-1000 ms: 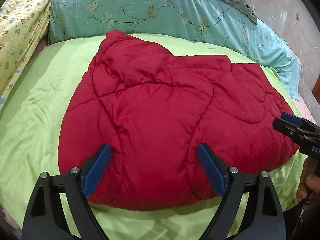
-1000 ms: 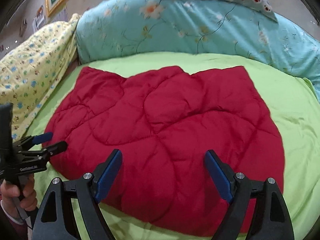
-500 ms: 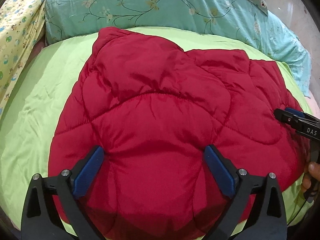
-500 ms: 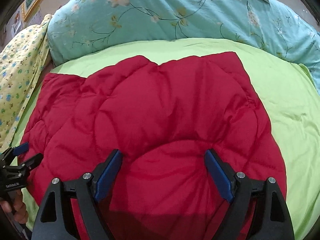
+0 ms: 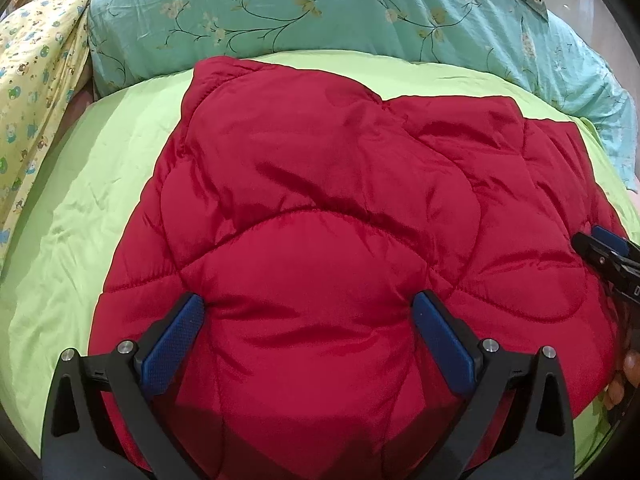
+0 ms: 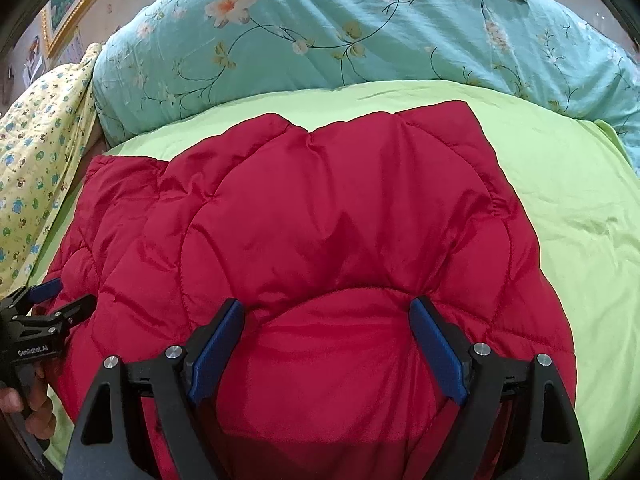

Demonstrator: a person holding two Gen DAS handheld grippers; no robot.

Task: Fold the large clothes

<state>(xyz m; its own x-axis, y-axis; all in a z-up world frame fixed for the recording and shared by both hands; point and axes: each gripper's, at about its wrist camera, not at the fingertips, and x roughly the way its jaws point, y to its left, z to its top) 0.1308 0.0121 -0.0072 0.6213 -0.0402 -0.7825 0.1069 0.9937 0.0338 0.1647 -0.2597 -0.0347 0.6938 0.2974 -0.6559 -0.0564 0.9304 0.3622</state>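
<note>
Bed under you, lime sheet [image 5: 100, 200] stretched across it, and right at your fingertips sits the red jacket [image 5: 320, 208], a puffy quilted slab lying on the sheet. Your left claw [image 5: 308, 332] has just been opening and now stands spread wide, pads dug into the near edge with a fat bulge of padding between them, not yet pinched. Your right claw [image 6: 326, 338] is spread too, straddling its own bulge further along that edge. Expect it light, soft, springy and slick: the shell looks shiny, so bite deep, through both layers at a stitched seam. Beyond the far hem runs the teal quilt [image 6: 360, 32], yellow blanket [image 6: 36, 152] off to the left.
</note>
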